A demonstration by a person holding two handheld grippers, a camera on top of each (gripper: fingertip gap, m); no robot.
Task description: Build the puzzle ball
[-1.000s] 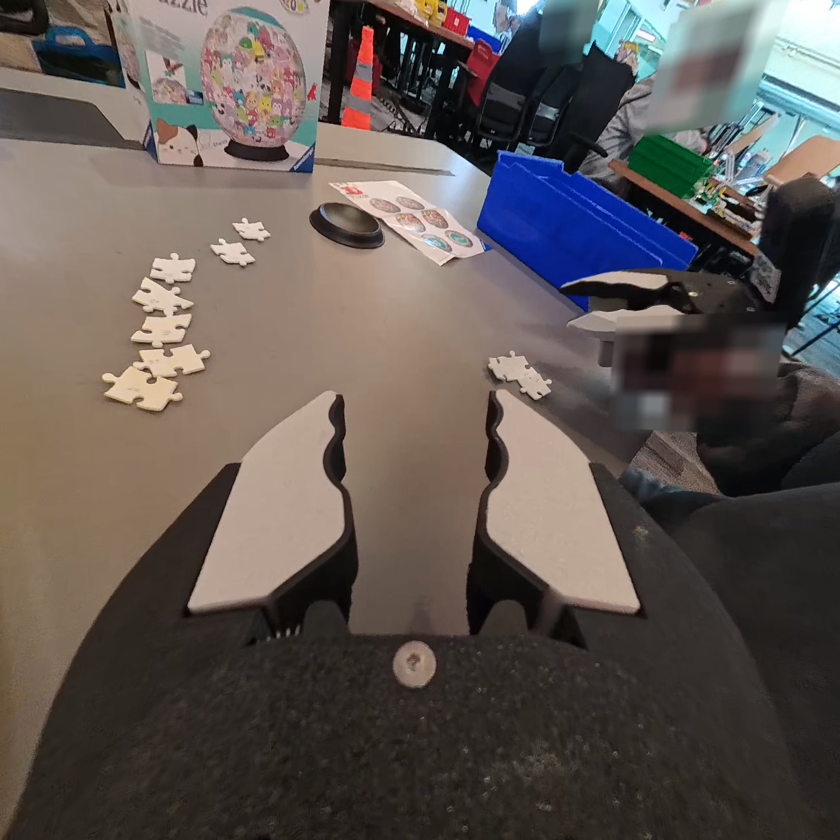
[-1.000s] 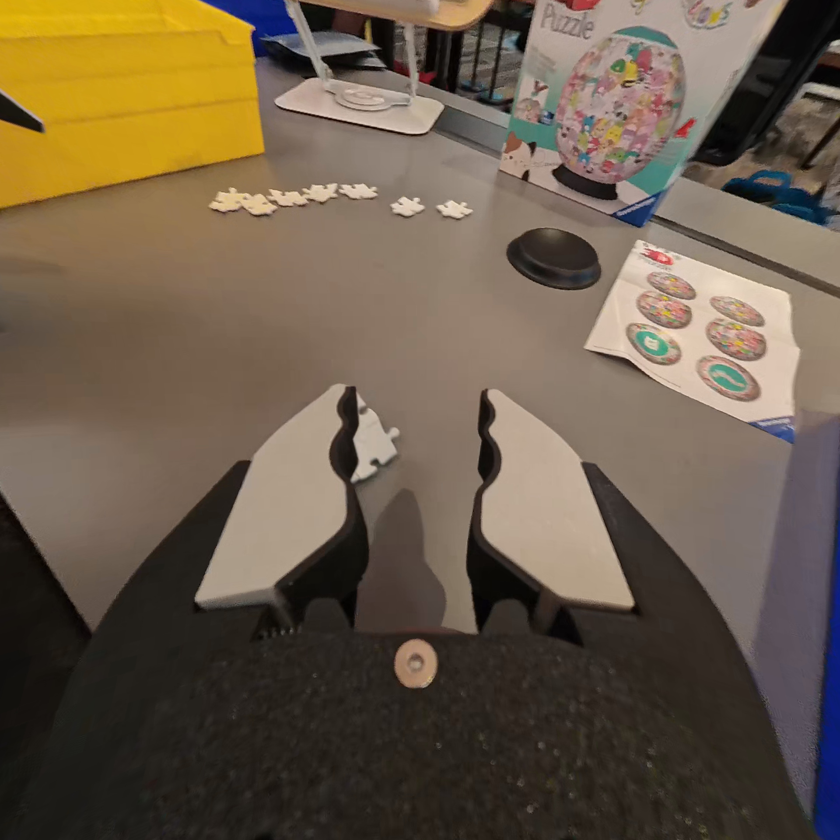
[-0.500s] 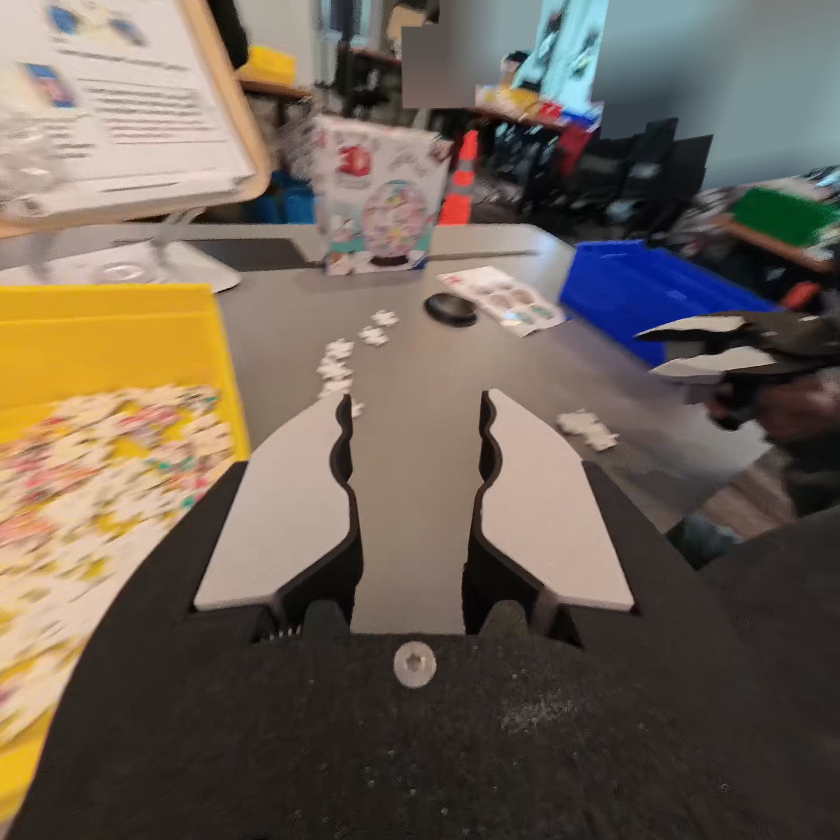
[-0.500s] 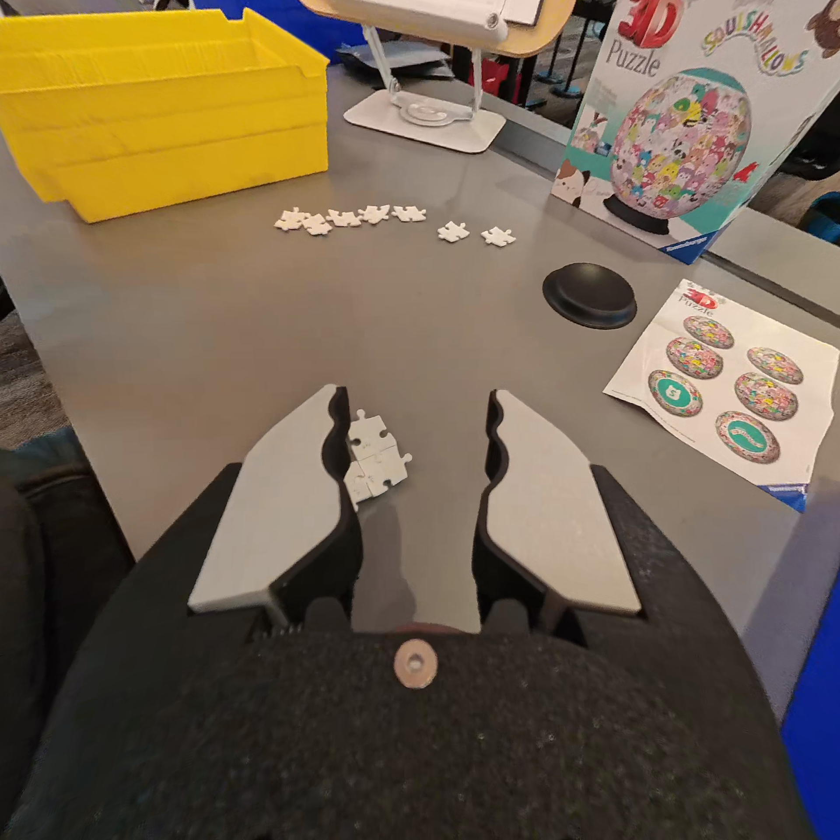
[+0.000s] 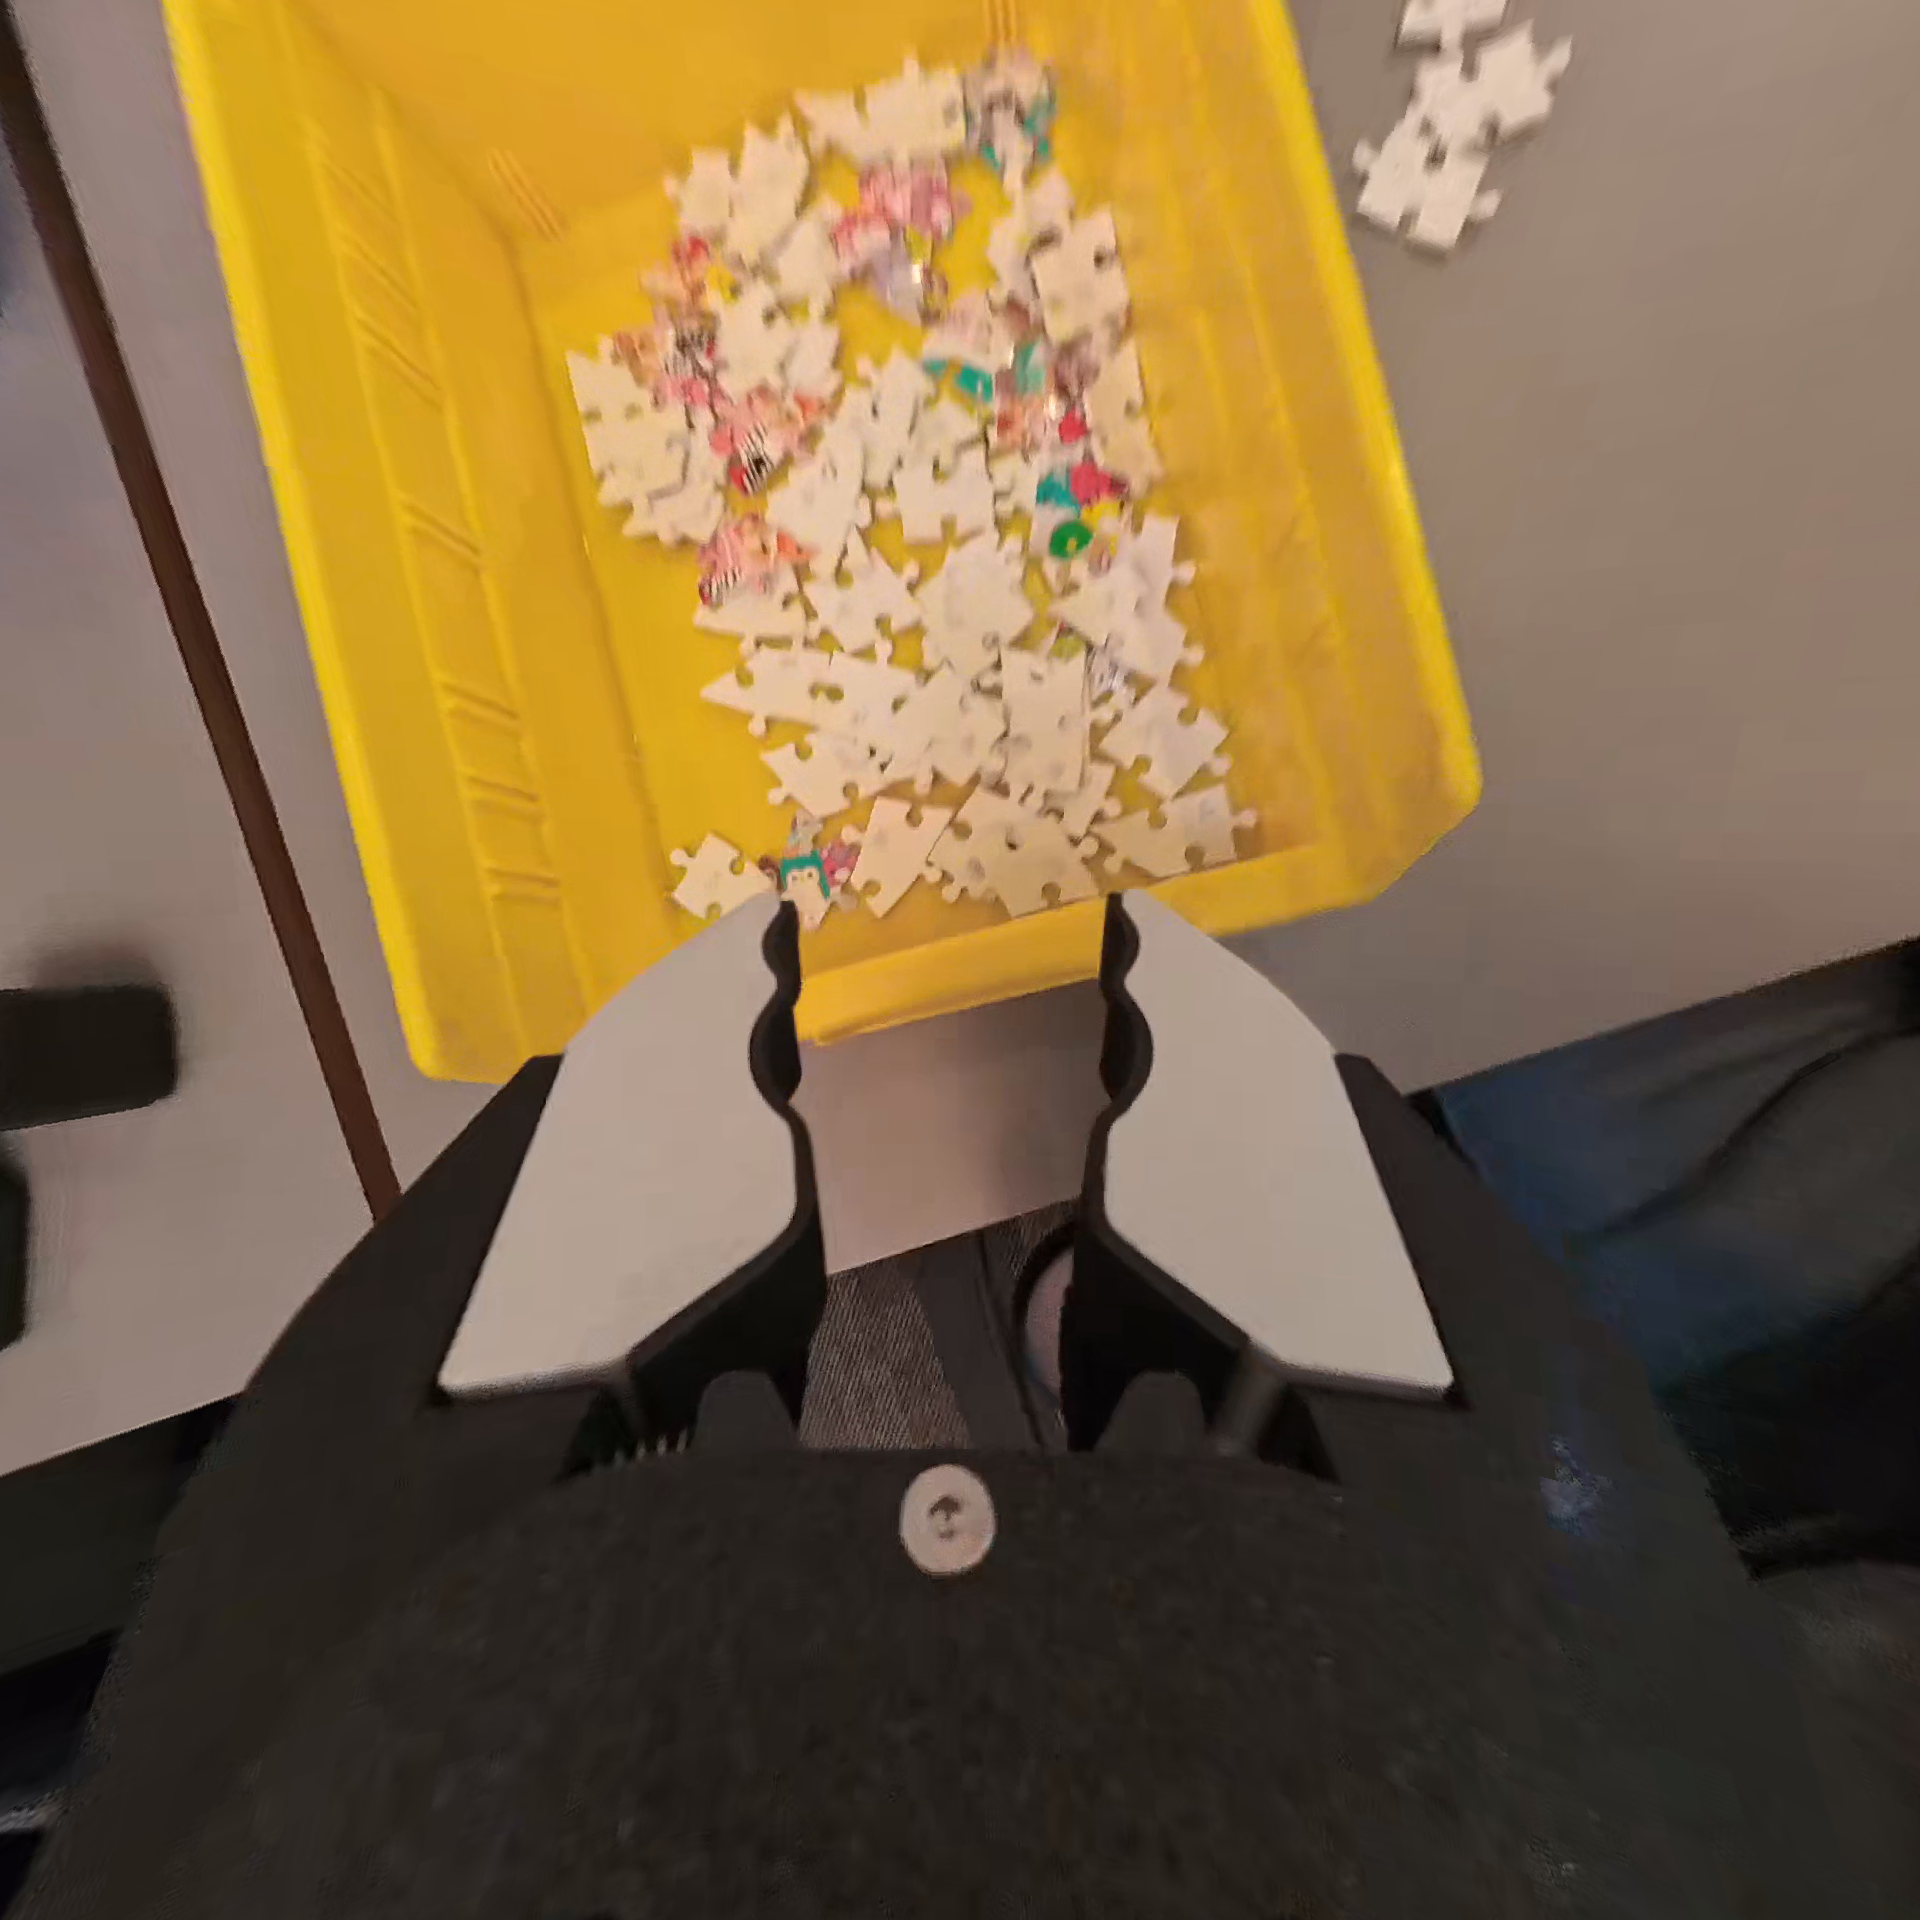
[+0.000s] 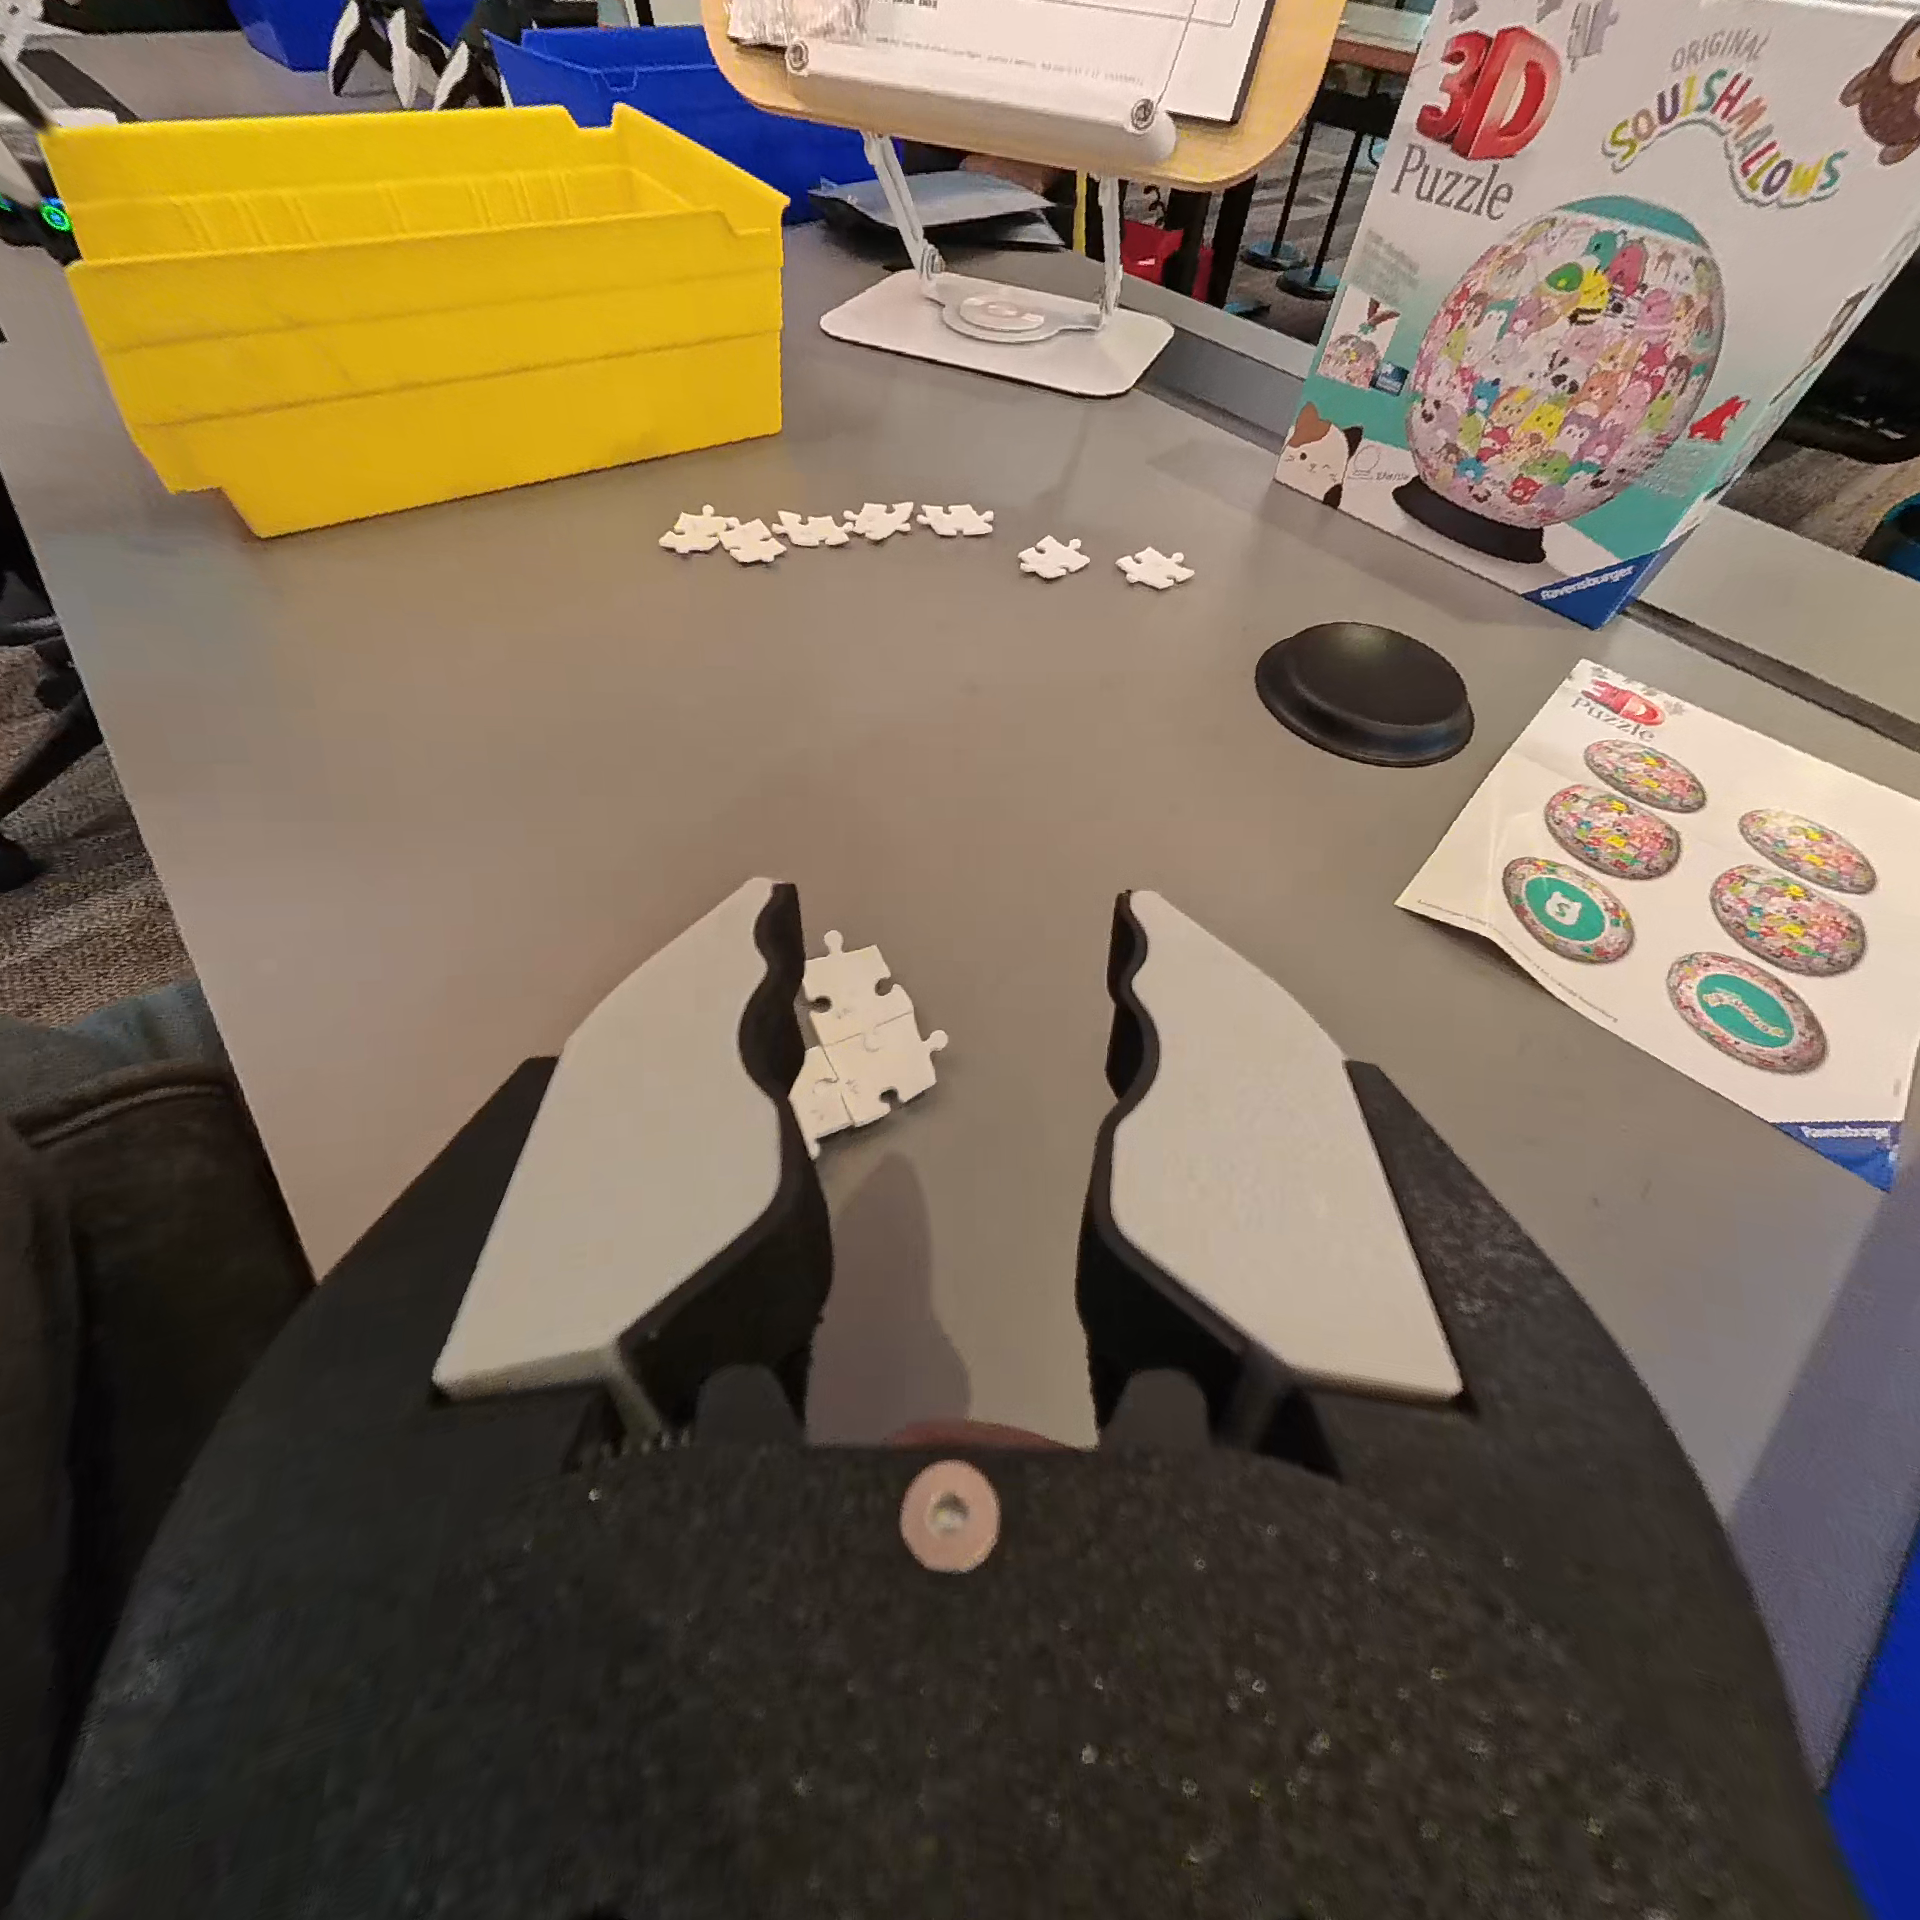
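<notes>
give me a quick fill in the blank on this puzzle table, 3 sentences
1. The left gripper hangs over the ____ bin of loose pieces.
2. The joined pieces lie by the right gripper, whose jaws are ____.
3. The black stand sits between the box and the ____.

Missing words: yellow; open; leaflet

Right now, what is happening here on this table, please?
A person is building a puzzle ball with two handheld grippers. The left gripper is open above the yellow bin, which holds the loose puzzle pieces; it holds nothing. The right gripper is open too, low over a small joined cluster of pieces on the grey table. A row of single pieces, the black stand, the instruction sheet and the puzzle box lie beyond.
</notes>
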